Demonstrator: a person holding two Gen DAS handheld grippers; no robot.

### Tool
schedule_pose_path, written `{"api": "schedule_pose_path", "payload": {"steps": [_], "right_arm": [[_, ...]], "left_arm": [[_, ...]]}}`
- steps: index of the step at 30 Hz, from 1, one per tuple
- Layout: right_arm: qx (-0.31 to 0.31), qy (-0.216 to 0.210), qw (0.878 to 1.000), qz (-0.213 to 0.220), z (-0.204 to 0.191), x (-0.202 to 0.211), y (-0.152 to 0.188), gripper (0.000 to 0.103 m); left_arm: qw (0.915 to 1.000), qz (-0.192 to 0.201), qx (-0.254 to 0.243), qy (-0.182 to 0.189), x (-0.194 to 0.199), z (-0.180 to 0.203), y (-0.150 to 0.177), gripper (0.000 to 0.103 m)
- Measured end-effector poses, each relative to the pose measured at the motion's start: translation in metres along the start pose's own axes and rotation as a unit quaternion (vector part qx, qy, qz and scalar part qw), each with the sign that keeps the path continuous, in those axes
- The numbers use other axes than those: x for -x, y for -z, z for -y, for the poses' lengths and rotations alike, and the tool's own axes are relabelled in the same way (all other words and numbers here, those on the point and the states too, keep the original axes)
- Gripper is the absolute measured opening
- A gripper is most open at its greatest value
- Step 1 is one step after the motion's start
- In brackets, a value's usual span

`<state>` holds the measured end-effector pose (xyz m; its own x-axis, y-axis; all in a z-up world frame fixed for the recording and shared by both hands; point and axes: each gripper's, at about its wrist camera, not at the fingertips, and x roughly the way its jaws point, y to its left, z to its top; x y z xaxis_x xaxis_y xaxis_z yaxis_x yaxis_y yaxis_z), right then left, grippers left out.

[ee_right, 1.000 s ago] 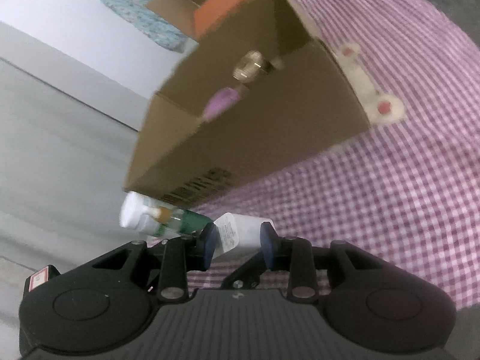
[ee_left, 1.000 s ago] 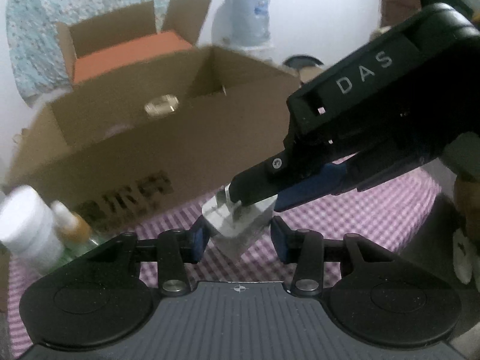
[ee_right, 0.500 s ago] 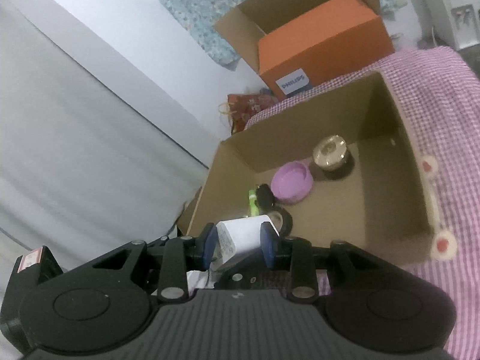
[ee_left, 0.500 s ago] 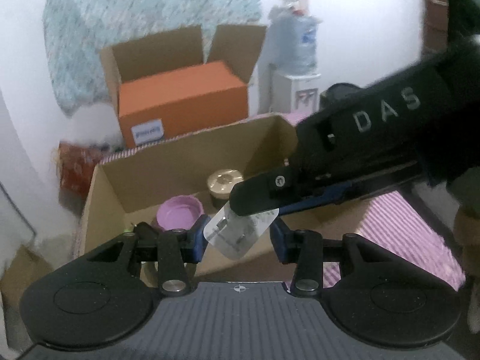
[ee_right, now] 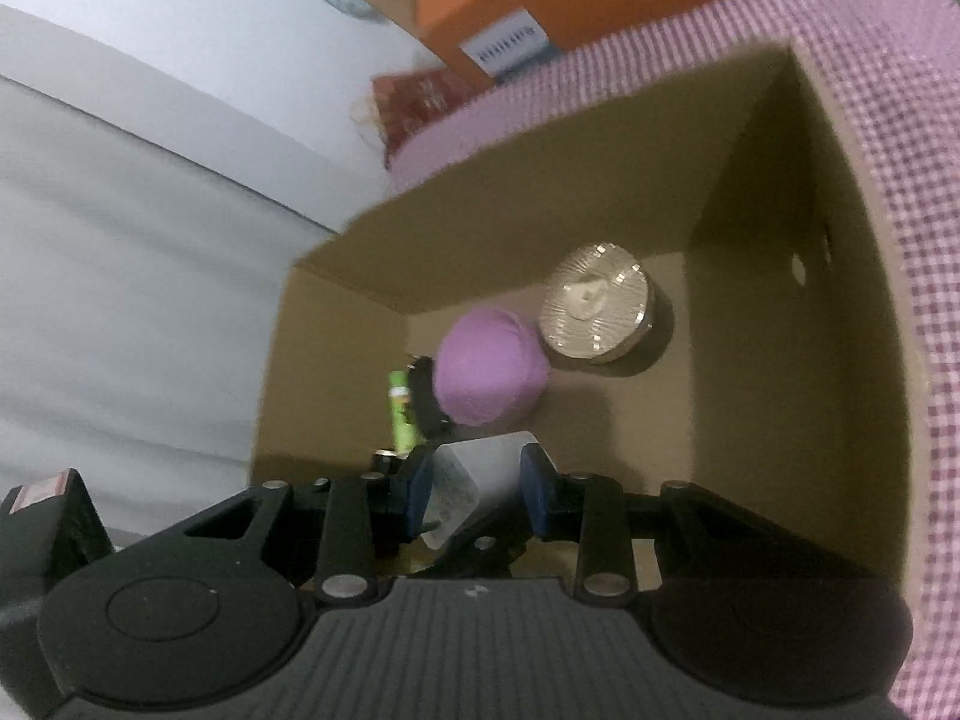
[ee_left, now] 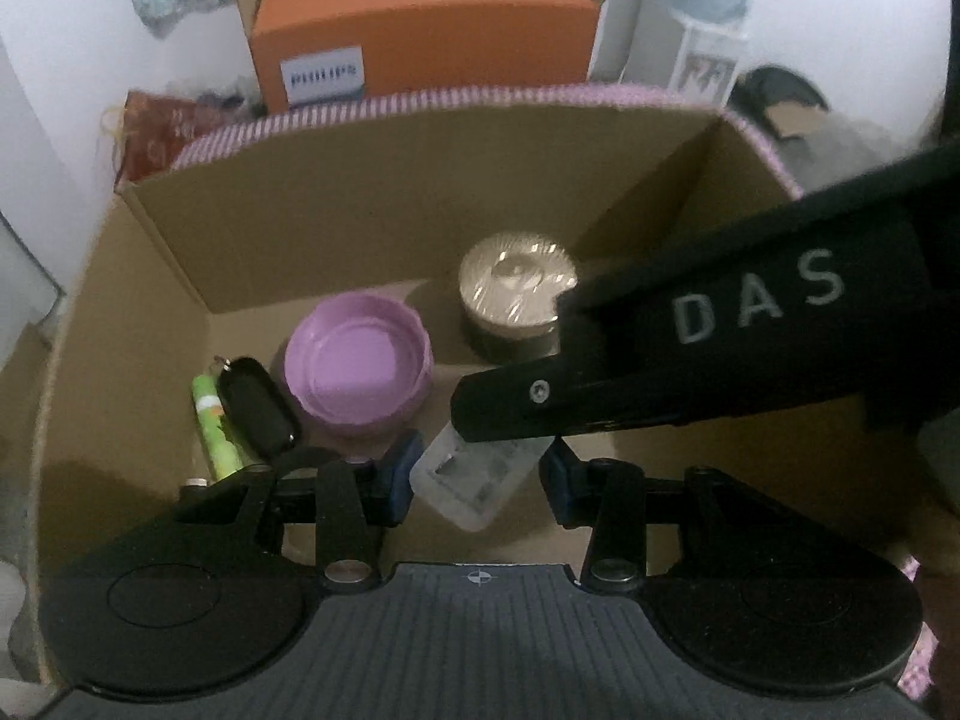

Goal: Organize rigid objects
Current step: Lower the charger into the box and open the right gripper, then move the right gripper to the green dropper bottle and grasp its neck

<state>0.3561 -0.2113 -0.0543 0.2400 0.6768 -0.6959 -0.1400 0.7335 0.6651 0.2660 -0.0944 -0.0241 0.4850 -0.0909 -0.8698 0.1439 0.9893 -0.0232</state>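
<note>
Both tools moved over the box [ee_left: 372,228], each narrowly clamping the charger [ee_left: 474,474].

"das" on the right tongs [ee_left: 756,306]; "philips" on the orange box [ee_left: 420,18].

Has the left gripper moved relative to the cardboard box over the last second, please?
Yes. The left gripper, earlier in front of the cardboard box's outer wall, is now above its open interior.

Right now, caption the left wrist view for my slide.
Both grippers hold a white charger over the box.
</note>
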Motion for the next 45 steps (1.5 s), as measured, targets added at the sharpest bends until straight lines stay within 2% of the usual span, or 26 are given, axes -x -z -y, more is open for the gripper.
{"api": "schedule_pose_path", "payload": {"steps": [2,4,7,12,13,15,19,25,29,32,35,40,45], "right_arm": [[-0.003,0.002,1.000,-0.012,0.004,-0.007,-0.004,0.035],[-0.003,0.005,1.000,-0.021,0.007,-0.015,-0.007,0.035],[-0.009,0.005,0.999,-0.037,0.010,-0.024,-0.010,0.036],[-0.011,0.003,0.999,-0.038,0.011,-0.031,-0.010,0.036],[-0.009,0.003,0.999,-0.032,0.011,-0.029,-0.009,0.036],[-0.004,0.003,1.000,-0.019,0.010,-0.021,-0.008,0.036],[-0.004,-0.018,1.000,0.018,0.005,0.010,0.000,0.036],[0.027,-0.068,0.992,0.106,-0.013,0.088,0.046,0.036],[0.057,-0.089,0.982,0.157,-0.027,0.132,0.095,0.037],[0.071,-0.100,0.977,0.172,-0.034,0.148,0.133,0.037],[0.076,-0.108,0.976,0.176,-0.040,0.145,0.165,0.037],[0.098,-0.093,0.976,0.168,-0.052,0.118,0.202,0.037],[0.145,-0.033,0.978,0.150,-0.072,0.075,0.216,0.037]], "left_arm": [[0.9999,-0.012,0.001,-0.007,-0.007,-0.001,-0.001,0.040],[0.9998,-0.017,0.005,-0.005,-0.008,-0.002,-0.004,0.029],[0.9996,-0.017,-0.002,-0.024,-0.005,-0.001,-0.007,0.028],[0.9996,-0.013,0.001,-0.025,0.001,0.000,-0.008,0.029],[0.9996,-0.008,0.000,-0.026,0.002,0.000,-0.008,0.030],[0.9998,0.000,0.006,-0.018,0.003,-0.002,-0.010,0.040],[0.9994,0.032,0.011,-0.007,0.030,-0.002,-0.003,0.049],[0.9928,0.117,0.006,0.023,0.102,-0.011,0.029,0.057],[0.9840,0.175,0.001,0.033,0.150,-0.027,0.075,0.062],[0.9812,0.190,0.001,0.037,0.167,-0.036,0.108,0.062],[0.9806,0.192,0.005,0.040,0.166,-0.044,0.134,0.062],[0.9832,0.182,-0.002,0.011,0.134,-0.040,0.168,0.059],[0.9796,0.198,-0.024,-0.022,0.101,-0.031,0.179,0.053]]}}
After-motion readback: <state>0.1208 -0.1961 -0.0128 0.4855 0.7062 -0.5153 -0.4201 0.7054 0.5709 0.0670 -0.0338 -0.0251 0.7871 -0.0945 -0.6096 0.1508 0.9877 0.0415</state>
